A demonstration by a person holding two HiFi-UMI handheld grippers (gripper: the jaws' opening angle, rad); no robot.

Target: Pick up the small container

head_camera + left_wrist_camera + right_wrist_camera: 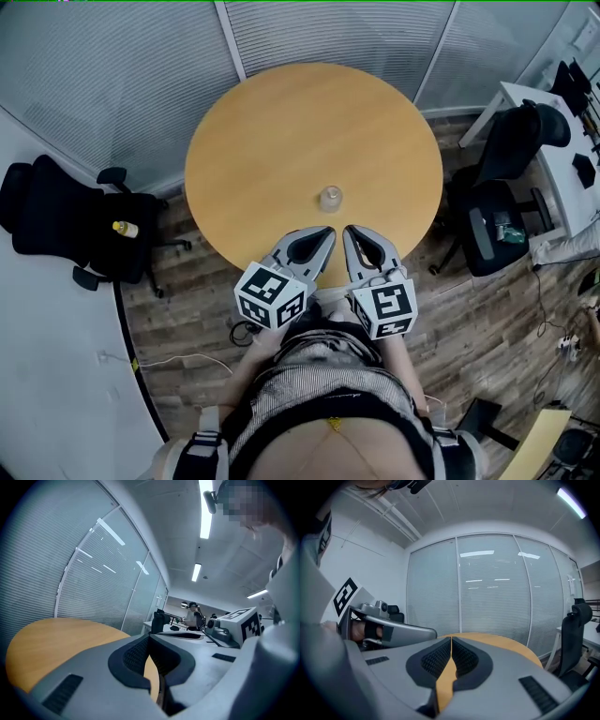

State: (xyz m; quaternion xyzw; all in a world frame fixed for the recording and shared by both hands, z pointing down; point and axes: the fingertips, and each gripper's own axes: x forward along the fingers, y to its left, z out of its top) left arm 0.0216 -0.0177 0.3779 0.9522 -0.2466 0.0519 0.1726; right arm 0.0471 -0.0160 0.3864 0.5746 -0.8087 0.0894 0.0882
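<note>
Container [330,199] stands upright on the round table [253,141].

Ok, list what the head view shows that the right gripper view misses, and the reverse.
Only the head view: the small container, standing apart, just ahead of the left claw and right claw, and a yellow bottle on a black chair. Only the right gripper view: the ceiling light strip, and a close look at the right claw's pads, closed together with nothing between them. Both: the round wooden table, the blinds wall and the two claws side by side.
</note>
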